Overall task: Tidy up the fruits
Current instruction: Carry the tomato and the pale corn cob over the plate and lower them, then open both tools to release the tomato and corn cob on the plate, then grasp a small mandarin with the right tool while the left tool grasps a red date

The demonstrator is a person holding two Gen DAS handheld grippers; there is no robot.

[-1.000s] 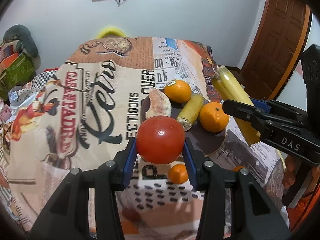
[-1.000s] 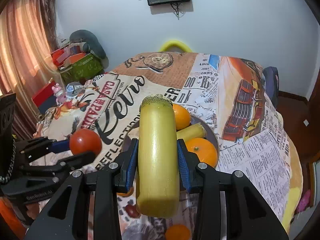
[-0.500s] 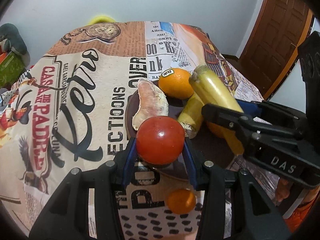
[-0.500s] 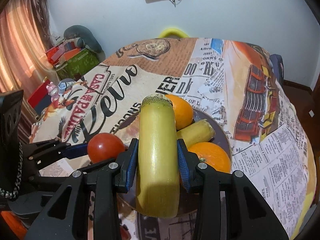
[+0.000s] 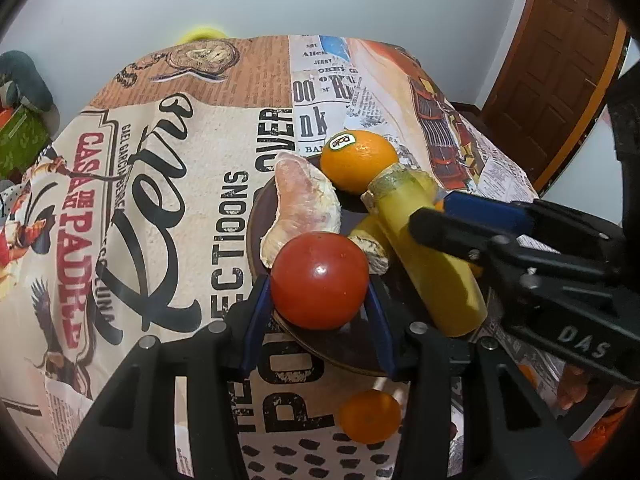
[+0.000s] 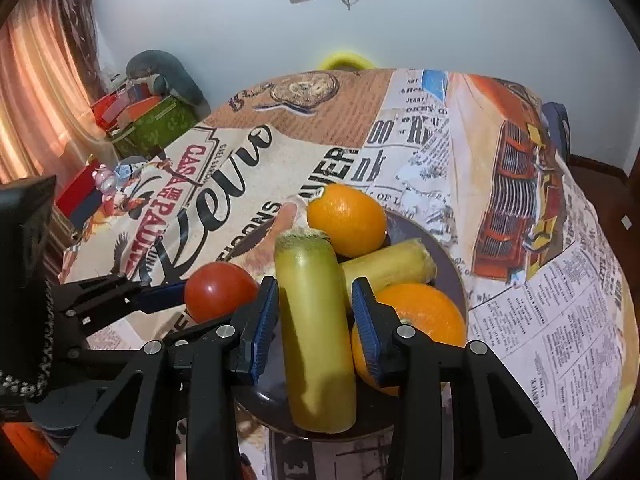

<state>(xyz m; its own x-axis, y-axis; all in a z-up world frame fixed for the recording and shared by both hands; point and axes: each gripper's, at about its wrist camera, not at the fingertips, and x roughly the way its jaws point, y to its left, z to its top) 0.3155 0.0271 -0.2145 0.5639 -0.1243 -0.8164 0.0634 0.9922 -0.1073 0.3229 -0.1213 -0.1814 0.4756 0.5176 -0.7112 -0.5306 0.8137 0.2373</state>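
Observation:
My left gripper [image 5: 318, 288] is shut on a red tomato [image 5: 319, 280] and holds it over the near rim of the dark plate [image 5: 256, 216]. The tomato also shows in the right wrist view [image 6: 220, 292]. My right gripper [image 6: 316, 316] has opened; its pads stand slightly off the long yellow fruit piece [image 6: 316, 332], which lies on the plate [image 6: 448, 256]. The plate also holds two oranges [image 6: 346, 220] [image 6: 416, 320], a shorter yellow piece [image 6: 388, 266] and a pale peeled segment [image 5: 304, 196].
A small orange [image 5: 370, 416] lies on the printed tablecloth [image 5: 160, 184] in front of the plate. A wooden door [image 5: 556, 60] is at the right. Boxes and clutter [image 6: 148, 120] sit beyond the table's left edge.
Both grippers moved forward over the plate. The right jaws opened and the yellow piece now rests on the plate. The left gripper still holds the tomato.

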